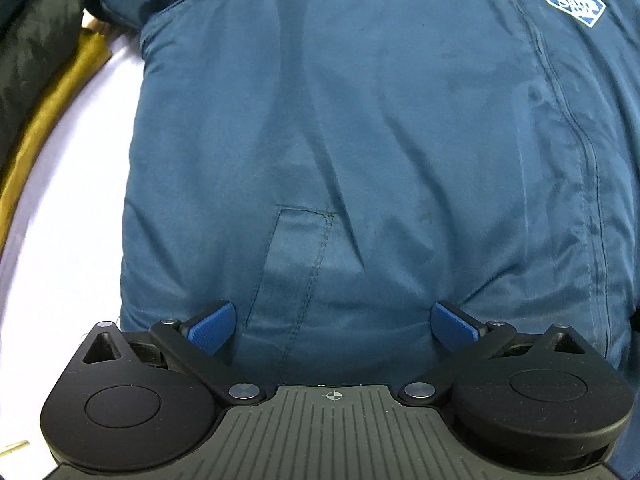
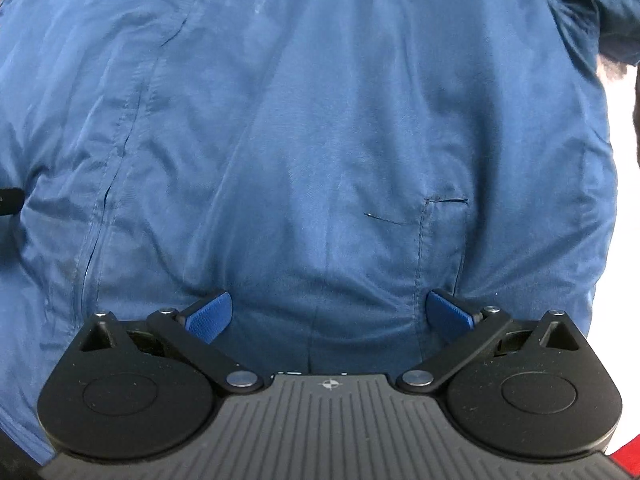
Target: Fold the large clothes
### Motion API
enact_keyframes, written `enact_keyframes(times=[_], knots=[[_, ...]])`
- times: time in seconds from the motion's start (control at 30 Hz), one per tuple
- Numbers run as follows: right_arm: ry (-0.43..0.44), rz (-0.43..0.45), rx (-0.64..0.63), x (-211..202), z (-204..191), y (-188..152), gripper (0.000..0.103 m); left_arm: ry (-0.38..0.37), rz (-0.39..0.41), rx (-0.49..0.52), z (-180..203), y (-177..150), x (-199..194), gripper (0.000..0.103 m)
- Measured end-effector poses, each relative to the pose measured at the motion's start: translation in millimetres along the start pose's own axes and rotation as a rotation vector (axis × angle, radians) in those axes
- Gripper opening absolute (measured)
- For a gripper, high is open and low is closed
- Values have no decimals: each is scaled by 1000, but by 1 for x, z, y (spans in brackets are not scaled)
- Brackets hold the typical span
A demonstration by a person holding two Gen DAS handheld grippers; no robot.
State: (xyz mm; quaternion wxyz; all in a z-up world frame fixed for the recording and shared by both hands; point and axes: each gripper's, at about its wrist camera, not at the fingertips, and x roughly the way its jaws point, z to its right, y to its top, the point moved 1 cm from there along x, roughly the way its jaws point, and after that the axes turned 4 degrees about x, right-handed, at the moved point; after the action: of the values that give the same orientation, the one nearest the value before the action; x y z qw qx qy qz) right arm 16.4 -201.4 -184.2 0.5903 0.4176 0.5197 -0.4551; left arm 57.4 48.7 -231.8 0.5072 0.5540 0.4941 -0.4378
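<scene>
While both tools are held low and level over the garment, the blue jacket [image 1: 360, 128] is seen spread flat on the white surface [image 1: 72, 220], front side up. The left gripper [image 1: 334, 326] is held wide open at the jacket's hem, its blue pads [image 1: 212, 326] parted with a slanted pocket seam [image 1: 296, 276] between and just ahead of them; nothing is clamped. Far ahead and to its right, a white-and-blue logo patch [image 1: 576, 2] is stitched beside the zipper line [image 1: 560, 80]. To its left, a mustard-coloured strip [image 1: 52, 112] is seen along the surface edge, possibly fabric, though the fisheye blur leaves that uncertain. The right gripper [image 2: 328, 316] is likewise spread open, empty, over the hem, with a pocket seam [image 2: 420, 248] just ahead of its right pad.
</scene>
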Motion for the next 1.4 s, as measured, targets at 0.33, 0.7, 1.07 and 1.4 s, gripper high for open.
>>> enact_keyframes(times=[0.33, 0.7, 1.07, 1.4], knots=[[82, 136, 16, -38, 50, 16, 86, 1, 33, 9, 1, -13, -2, 103], [-17, 550, 278, -155, 216, 157, 94, -7, -43, 10, -4, -16, 11, 103], [-192, 417, 154, -67, 246, 285, 79, -1, -72, 0, 5, 6, 3, 103], [-96, 603, 332, -105, 297, 233, 12, 6, -62, 1, 6, 4, 3, 103]])
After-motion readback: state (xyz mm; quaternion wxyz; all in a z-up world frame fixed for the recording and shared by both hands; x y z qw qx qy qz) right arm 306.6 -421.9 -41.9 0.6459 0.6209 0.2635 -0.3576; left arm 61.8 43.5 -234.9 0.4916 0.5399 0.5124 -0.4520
